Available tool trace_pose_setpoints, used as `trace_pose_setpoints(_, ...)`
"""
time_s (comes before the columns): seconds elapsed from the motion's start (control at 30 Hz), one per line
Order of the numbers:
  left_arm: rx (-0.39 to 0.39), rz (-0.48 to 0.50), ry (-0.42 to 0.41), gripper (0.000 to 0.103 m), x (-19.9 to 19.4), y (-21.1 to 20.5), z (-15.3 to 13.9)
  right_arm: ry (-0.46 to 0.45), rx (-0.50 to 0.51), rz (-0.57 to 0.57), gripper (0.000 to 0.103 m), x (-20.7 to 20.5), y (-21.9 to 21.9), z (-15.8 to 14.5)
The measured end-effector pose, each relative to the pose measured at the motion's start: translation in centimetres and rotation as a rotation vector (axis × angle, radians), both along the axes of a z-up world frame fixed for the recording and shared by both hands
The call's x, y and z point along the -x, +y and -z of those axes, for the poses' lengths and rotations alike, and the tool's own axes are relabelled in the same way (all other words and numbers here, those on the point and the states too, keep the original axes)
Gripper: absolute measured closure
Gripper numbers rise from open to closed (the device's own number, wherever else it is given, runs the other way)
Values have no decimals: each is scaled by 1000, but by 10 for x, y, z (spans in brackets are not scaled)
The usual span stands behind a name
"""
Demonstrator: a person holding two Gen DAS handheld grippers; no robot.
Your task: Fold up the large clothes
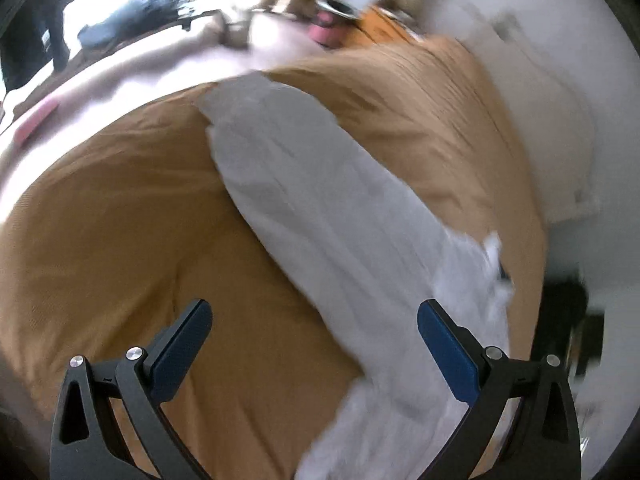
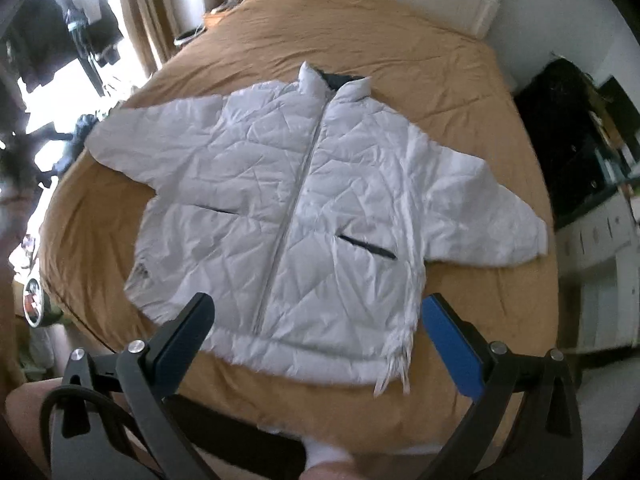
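A white quilted puffer jacket (image 2: 280, 200) lies flat, front up and zipped, on a bed with a tan cover (image 2: 420, 64), sleeves spread to both sides, collar toward the far end. My right gripper (image 2: 316, 312) is open and empty, hovering above the jacket's hem. In the left wrist view the jacket (image 1: 320, 208) shows blurred, one sleeve stretching away across the tan cover (image 1: 100, 240). My left gripper (image 1: 314, 316) is open and empty, over the edge of the jacket.
A white headboard (image 2: 480, 4) stands at the bed's far end. Dark furniture (image 2: 572, 140) and white cabinets (image 2: 600, 248) stand to the right. Curtains and hanging dark clothes (image 2: 60, 28) are at the left by a bright window. My legs show at the bed's near edge.
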State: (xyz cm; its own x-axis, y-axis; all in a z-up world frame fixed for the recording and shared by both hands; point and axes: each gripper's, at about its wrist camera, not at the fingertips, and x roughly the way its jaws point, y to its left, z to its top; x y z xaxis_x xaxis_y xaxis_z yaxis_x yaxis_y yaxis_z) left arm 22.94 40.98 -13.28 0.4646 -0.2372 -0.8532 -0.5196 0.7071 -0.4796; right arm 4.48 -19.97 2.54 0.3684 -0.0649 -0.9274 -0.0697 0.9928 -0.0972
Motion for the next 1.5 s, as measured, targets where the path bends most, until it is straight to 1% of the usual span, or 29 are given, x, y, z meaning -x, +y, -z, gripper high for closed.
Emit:
trace_pose_setpoints(0.07, -1, -29, 12, 1, -32, 27, 37, 34, -5, -4, 0, -29, 1, 21)
trace_pose_setpoints(0.13, 5, -42, 18, 1, -53, 43, 64, 59, -14, -7, 0, -60, -1, 49)
trace_pose_setpoints(0.23, 45, -54, -8, 1, -89, 58, 102, 69, -17, -21, 0, -91, -3, 80)
trace_pose_setpoints(0.37, 54, -113, -25, 2, -105, 66, 135, 127, 21, -32, 0, -111, -10, 124)
trace_pose_setpoints(0.4, 47, -137, -53, 2, -105, 67, 141, 151, 30, -25, 0, -113, -13, 136)
trace_pose_setpoints(0.43, 28, -148, -86, 6, -104, 69, 141, 171, 29, -20, 0, -116, -17, 145)
trace_pose_setpoints(0.47, 6, -149, -113, 12, -105, 69, 140, 190, 26, -11, 0, -118, -22, 155)
trace_pose_setpoints(0.5, -17, -142, -122, 43, -104, 67, 137, 201, 24, 1, 0, -118, -27, 161)
trace_pose_setpoints(0.53, -24, -137, -115, 87, -104, 67, 137, 213, 14, 20, 0, -118, -32, 167)
trace_pose_setpoints(0.6, 43, -142, -139, 91, -101, 67, 136, 224, -22, 60, 0, -117, -41, 174)
trace_pose_setpoints(0.63, 48, -153, -157, 92, -96, 67, 131, 216, -52, 78, 0, -116, -46, 176)
trace_pose_setpoints(0.7, 27, -160, -209, 94, -84, 61, 112, 193, -100, 115, 0, -112, -53, 178)
trace_pose_setpoints(0.8, -52, -151, -330, 96, -68, 42, 69, 167, -138, 147, 0, -105, -60, 178)
trace_pose_setpoints(0.83, -98, -134, -379, 96, -61, 28, 43, 151, -148, 153, 0, -102, -62, 176)
trace_pose_setpoints(0.87, -110, -120, -432, 97, -59, 14, 22, 130, -164, 162, 0, -99, -65, 173)
trace_pose_setpoints(0.9, -114, -112, -466, 99, -56, 3, 8, 115, -178, 169, 0, -98, -67, 173)
trace_pose_setpoints(1.0, -88, -47, -621, 99, -46, -57, -53, 55, -214, 198, 0, -96, -76, 171)
trace_pose_setpoints(1.03, -98, 2, -676, 99, -45, -95, -76, 30, -201, 199, 0, -96, -78, 171)
trace_pose_setpoints(1.07, -106, 30, -699, 99, -45, -115, -86, 11, -191, 200, 0, -95, -80, 171)
trace_pose_setpoints(1.1, -113, 84, -722, 99, -48, -148, -98, -8, -182, 200, 0, -94, -81, 171)
trace_pose_setpoints(1.13, -95, 156, -752, 97, -50, -191, -107, -18, -177, 205, 0, -93, -83, 173)
trace_pose_setpoints(1.17, -77, 194, -757, 97, -56, -215, -108, -23, -171, 217, 0, -91, -87, 175)
trace_pose_setpoints(1.23, -1, 321, -749, 97, -65, -288, -101, -23, -179, 235, 0, -87, -96, 179)
trace_pose_setpoints(1.27, 15, 357, -741, 97, -66, -309, -96, -20, -187, 248, 0, -85, -103, 181)
trace_pose_setpoints(1.3, 27, 436, -715, 97, -71, -352, -83, -20, -195, 265, 0, -83, -110, 183)
trace_pose_setpoints(1.33, 26, 483, -696, 97, -75, -378, -72, -23, -205, 285, 0, -79, -118, 183)
trace_pose_setpoints(1.37, 38, 538, -665, 97, -78, -412, -54, -28, -211, 303, 0, -76, -125, 183)
trace_pose_setpoints(1.4, 50, 568, -641, 97, -80, -431, -41, -35, -214, 322, 0, -72, -132, 183)
trace_pose_setpoints(1.5, 92, 677, -508, 97, -91, -509, 33, -47, -235, 384, 0, -62, -155, 184)
